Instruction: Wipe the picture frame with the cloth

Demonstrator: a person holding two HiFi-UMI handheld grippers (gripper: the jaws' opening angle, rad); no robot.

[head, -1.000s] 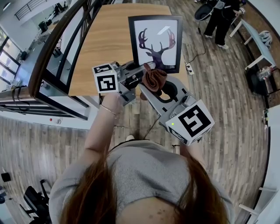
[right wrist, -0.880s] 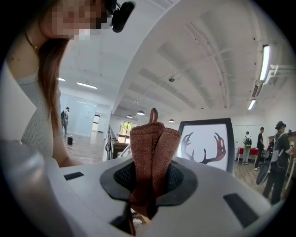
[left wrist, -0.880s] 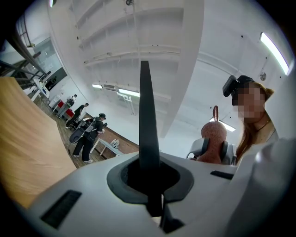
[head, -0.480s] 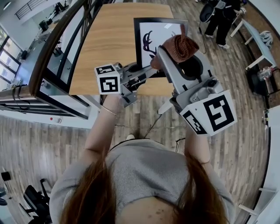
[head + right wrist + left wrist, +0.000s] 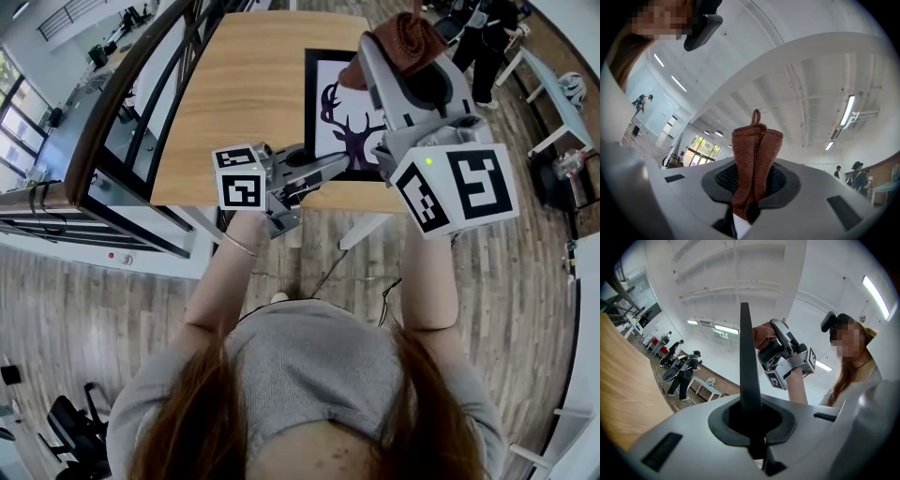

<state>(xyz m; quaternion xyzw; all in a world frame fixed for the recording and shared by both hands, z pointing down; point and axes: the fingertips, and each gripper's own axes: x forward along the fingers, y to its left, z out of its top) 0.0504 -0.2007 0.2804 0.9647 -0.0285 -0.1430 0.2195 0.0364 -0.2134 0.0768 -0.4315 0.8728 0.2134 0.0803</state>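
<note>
The wooden counter (image 5: 244,94) fills the head view from 10 to 12 o'clock. At its near edge, around 11 o'clock from the middle of that view, the left hand-held gripper (image 5: 323,167) reaches in toward 2 o'clock. Its jaws are closed tight on the lower left corner of the picture frame (image 5: 337,122). In the left gripper view the frame's dark edge rises straight up out of the jaws toward 12 o'clock. The frame is black with a dark deer silhouette on white, and it sits over the counter's right half at about 12 to 1 o'clock. To the right, the right hand-held gripper (image 5: 384,61) is raised with its marker cube nearest the camera. Its jaws are clamped on a bunched brown knitted cloth (image 5: 408,37), whose small loop sticks up at 12 o'clock in the right gripper view. The cloth lies over the frame's top right corner at 1 o'clock, and it seems to be just off the glass rather than pressed to it. Farther right, at 2 o'clock, a bystander (image 5: 487,37) in dark clothes stands on the wooden floor.
</note>
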